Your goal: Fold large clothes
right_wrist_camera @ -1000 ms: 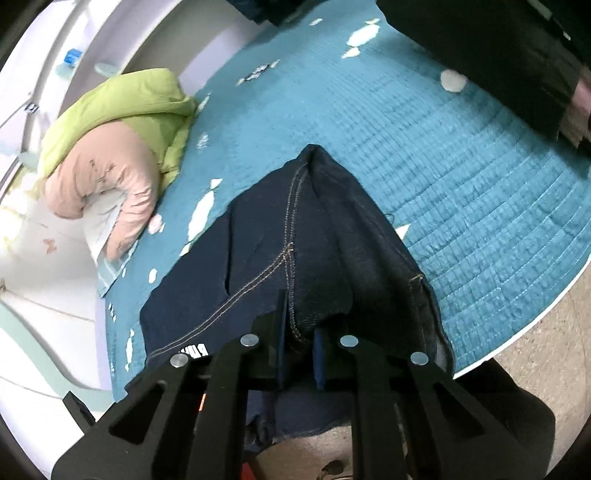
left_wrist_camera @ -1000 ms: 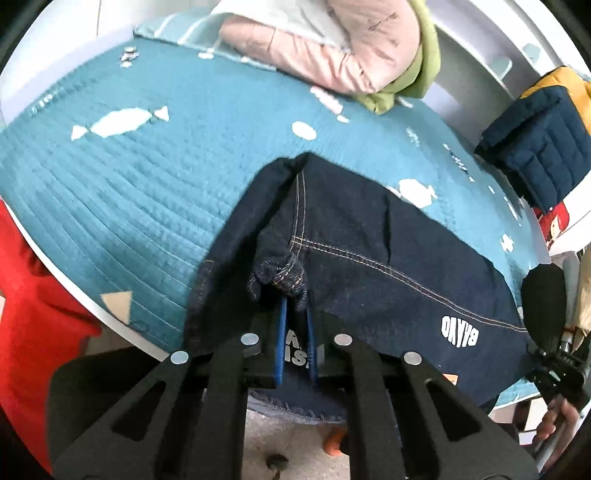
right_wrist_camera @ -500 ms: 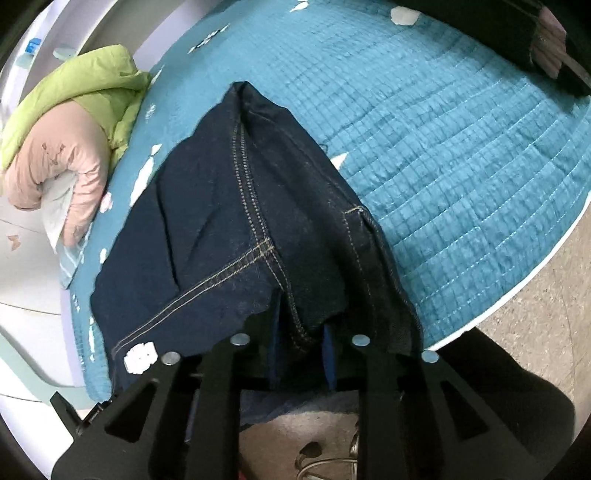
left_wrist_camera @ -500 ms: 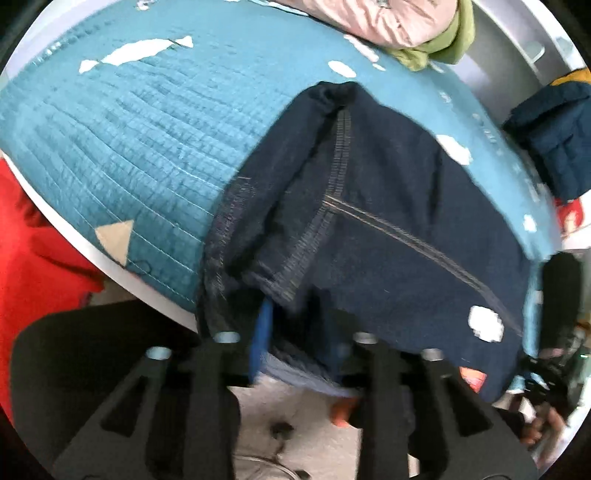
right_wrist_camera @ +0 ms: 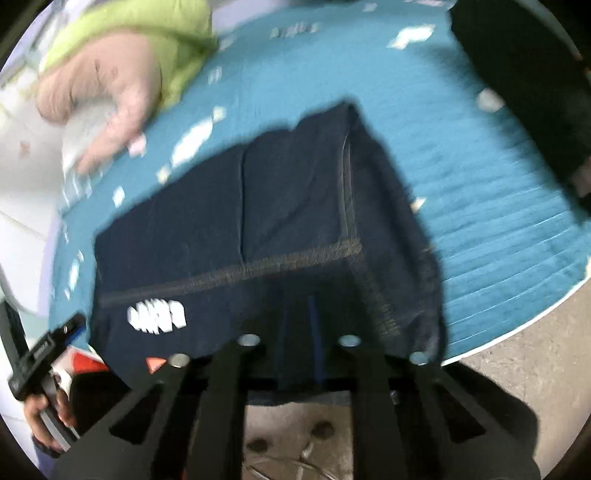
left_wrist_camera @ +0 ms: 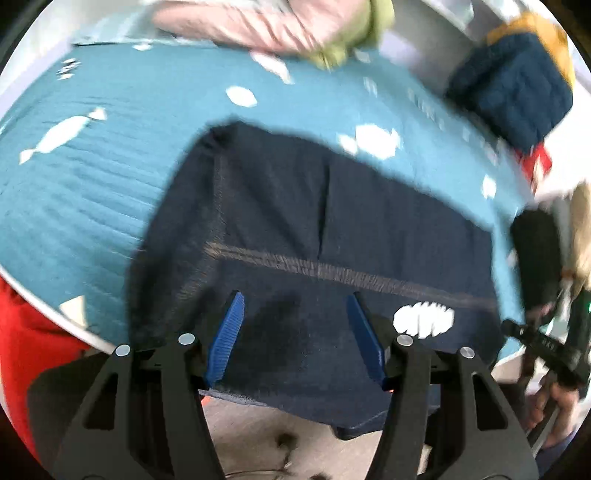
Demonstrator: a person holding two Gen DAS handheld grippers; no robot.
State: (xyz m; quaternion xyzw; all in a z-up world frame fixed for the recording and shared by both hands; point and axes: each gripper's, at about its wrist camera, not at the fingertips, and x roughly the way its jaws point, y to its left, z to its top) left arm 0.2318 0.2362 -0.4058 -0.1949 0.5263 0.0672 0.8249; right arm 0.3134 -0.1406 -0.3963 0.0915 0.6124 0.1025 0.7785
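A dark navy denim garment (left_wrist_camera: 303, 229) with tan stitching and a white printed logo lies folded flat on the teal quilted bed, its near edge hanging over the bed's edge. It also shows in the right wrist view (right_wrist_camera: 288, 229). My left gripper (left_wrist_camera: 295, 332) is open, its blue pads spread wide above the garment's near edge and holding nothing. My right gripper (right_wrist_camera: 297, 332) has its blue pads close together with a fold of denim between them at the garment's near edge. Both views are motion-blurred.
A pink and green padded jacket (left_wrist_camera: 280, 26) lies at the far side of the teal bed (left_wrist_camera: 92, 177). A navy and yellow quilted jacket (left_wrist_camera: 517, 85) sits far right. Black clothing (right_wrist_camera: 528, 81) lies on the bed's right side. Red fabric (left_wrist_camera: 29, 332) is at the left; floor lies below.
My left gripper opened and let go of the denim. The raised folds dropped and the garment now lies flatter. Both grippers drew back toward the bed's near edge.
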